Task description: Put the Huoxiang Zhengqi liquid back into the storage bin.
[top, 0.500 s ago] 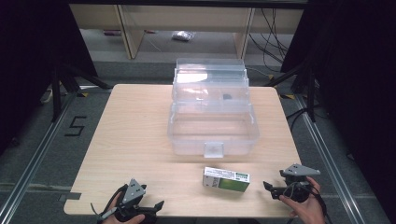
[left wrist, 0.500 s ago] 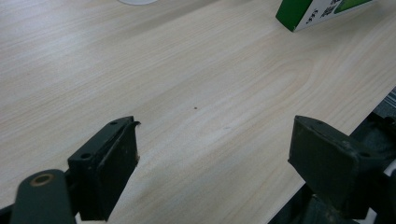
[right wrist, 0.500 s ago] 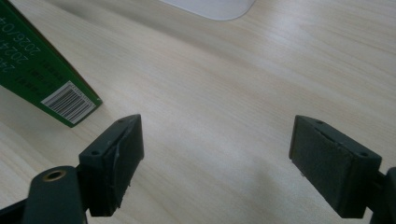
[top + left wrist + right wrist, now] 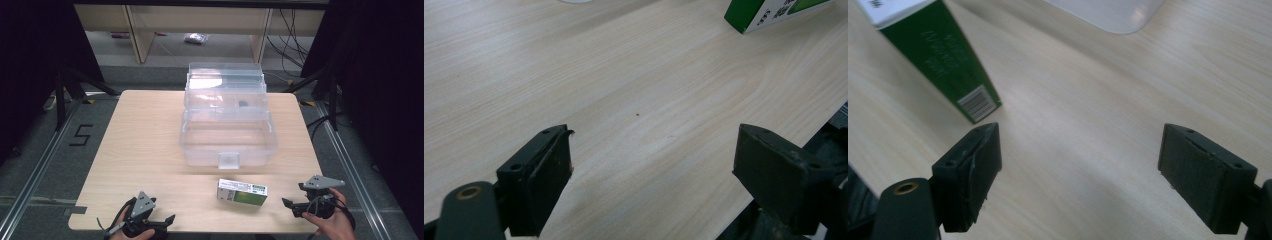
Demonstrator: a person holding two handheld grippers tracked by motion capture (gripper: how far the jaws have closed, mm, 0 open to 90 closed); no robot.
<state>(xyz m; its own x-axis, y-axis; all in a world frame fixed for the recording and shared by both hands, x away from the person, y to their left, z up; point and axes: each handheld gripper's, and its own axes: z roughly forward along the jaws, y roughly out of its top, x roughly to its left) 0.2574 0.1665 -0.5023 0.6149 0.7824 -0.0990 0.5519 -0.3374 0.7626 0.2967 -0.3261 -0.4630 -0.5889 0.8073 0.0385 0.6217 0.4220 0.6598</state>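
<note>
Nearby, flat green-and-white cardboard box (image 4: 242, 192) on pale wooden worktop (image 4: 145, 145), print blurred, corner cut off in both gripper views, left claw (image 4: 167, 220) and right claw (image 4: 287, 204) wide open, empty.

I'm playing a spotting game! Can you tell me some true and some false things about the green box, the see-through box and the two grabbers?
1. The green box lies on the table. True.
2. The right gripper grips the green box. False: its jaws stand open, empty, beside it.
3. The clear container stands open. True.
4. The left gripper is shut. False: its jaws are wide apart over bare wood.
5. The green box is inside the container. False: it lies in front.
</note>
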